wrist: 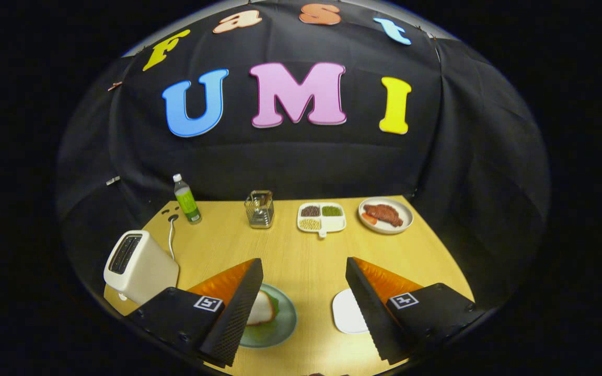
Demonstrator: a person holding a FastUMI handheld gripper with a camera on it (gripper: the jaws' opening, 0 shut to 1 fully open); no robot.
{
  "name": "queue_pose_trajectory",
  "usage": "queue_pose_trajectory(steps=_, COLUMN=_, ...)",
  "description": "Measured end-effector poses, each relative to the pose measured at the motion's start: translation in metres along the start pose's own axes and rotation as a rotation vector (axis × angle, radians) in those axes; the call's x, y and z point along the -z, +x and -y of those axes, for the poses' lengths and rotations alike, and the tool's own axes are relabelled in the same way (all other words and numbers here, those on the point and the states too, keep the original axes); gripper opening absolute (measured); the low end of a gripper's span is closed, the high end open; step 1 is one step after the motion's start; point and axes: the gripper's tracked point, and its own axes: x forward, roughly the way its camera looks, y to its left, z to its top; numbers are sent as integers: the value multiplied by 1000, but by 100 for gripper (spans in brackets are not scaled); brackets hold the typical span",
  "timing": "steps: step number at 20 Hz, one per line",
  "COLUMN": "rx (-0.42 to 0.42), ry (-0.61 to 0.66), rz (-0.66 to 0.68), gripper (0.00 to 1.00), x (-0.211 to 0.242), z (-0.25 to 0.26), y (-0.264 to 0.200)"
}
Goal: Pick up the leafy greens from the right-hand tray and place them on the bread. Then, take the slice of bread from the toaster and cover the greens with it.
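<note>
Gripper [303, 292] hovering above a wooden table [306, 261], fingers spread wide and gripping nothing, bare tabletop between them. Under the left finger [233, 313], at about 7 o'clock from the table's centre, a green plate [275, 326] carrying a slice of bread [262, 308] with leafy greens [275, 304] peeking out from beneath it along its right edge; part of the plate hidden behind the finger. Beside the right finger [371, 308], at roughly 5 o'clock, a white tray [348, 313], partly covered by that finger, its visible surface bare. Off at 9 o'clock, left of the left finger, a white toaster [139, 269] with dark slots on top, contents of the slots not discernible, white cord [171, 237] running back toward the far edge. Beyond the fingers, along the table's far side: at 11 o'clock a bottle [186, 200] with green label and white cap, standing upright; near 12 o'clock a metal wire holder [259, 209]; just right of it a white divided dish [322, 216] with dark, green and pale fillings in separate compartments; at 1 o'clock a round white plate [386, 215] bearing a brownish piece of meat [383, 213] and something red beside it. All far items well apart from the fingers.
</note>
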Motion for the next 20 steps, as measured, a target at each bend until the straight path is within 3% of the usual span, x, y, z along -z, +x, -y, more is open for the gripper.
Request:
queue_pose_trajectory(steps=9, rx=-58, ry=13, rz=231, gripper=99, x=-97, z=66, y=-90)
queue_pose_trajectory(steps=15, rx=-133, ry=8, rz=268, gripper=99, x=-85, z=104, y=-140)
queue_pose_trajectory(steps=20, rx=-152, ry=6, rz=268, gripper=99, x=-62, z=128, y=-144)
